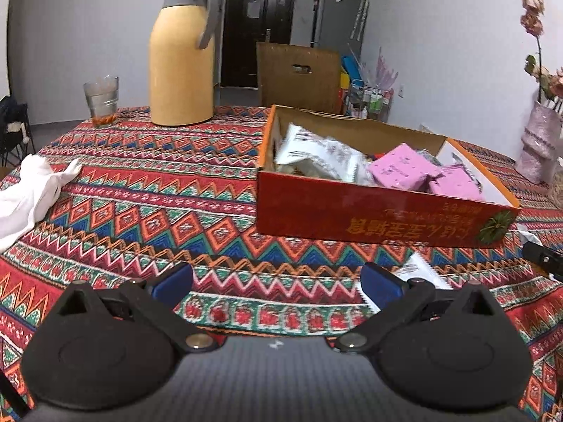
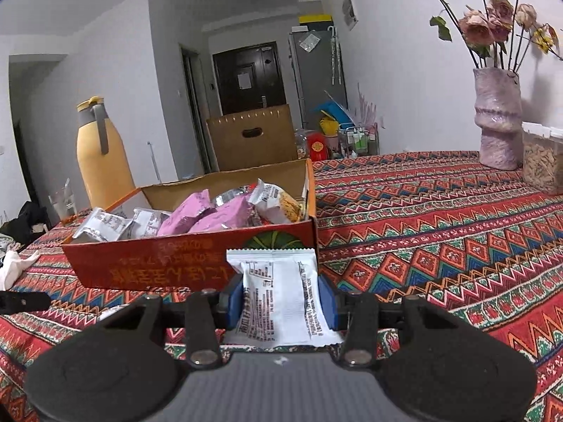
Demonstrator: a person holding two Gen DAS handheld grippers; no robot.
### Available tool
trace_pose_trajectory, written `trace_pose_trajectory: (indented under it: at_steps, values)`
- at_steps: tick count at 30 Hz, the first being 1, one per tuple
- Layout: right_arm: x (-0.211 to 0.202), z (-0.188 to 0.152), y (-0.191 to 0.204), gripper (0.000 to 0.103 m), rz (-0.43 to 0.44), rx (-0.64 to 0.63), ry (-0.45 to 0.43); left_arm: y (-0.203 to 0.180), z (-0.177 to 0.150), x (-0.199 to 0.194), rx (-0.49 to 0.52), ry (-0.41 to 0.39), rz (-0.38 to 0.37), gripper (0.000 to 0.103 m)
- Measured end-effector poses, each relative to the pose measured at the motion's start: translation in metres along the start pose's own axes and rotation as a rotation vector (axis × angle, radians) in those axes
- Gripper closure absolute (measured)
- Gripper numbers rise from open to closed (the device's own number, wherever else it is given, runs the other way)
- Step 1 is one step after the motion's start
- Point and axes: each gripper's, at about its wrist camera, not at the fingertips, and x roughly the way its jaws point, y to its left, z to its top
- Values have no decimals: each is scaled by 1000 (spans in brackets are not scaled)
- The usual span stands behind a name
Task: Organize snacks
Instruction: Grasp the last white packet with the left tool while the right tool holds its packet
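While right tongs (image 2: 280, 299) pinch a white snack packet (image 2: 281, 295) just before the red snack box (image 2: 197, 263), left tongs (image 1: 278, 283) gape wide over patterned tabletop (image 1: 176, 190), another white packet (image 1: 422, 270) beside them.

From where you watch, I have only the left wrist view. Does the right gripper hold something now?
Observer: Yes. The right gripper is shut on a white snack packet, in front of the orange box.
Operator: What stands to the right of the vase?
Observer: A clear container with brownish pieces stands beside the pink vase.
Operator: Is any yellowish packet in the box?
Observer: Yes, a packet with yellow print lies at the box's right end.
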Motion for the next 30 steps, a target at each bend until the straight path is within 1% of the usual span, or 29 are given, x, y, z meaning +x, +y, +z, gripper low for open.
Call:
trace_pose_trajectory:
  at_steps: [4,7,14,18,21,27,28,30]
  values:
    - [-3,-2,1,59,-4,-1,-17,-17,3,3,46,18,-17,0]
    - [-2,-4,3,59,-9,-13,-20,-36,4,12,94,55,-49,0]
    - [-3,-4,1,59,3,-4,-18,-81,1,28,196,94,-104,0]
    - [-4,-5,0,59,17,0,-18,-96,-5,41,247,132,-115,0]
    - [-5,-5,0,59,28,0,-24,-101,-11,53,283,175,-101,0]
    - [-7,-5,0,59,43,0,-29,-99,-12,60,249,187,-129,1]
    - [-7,-5,0,59,44,-1,-29,-98,-11,59,246,184,-132,2]
    - [-7,-5,0,59,46,-1,-28,-97,-11,58,235,179,-142,13]
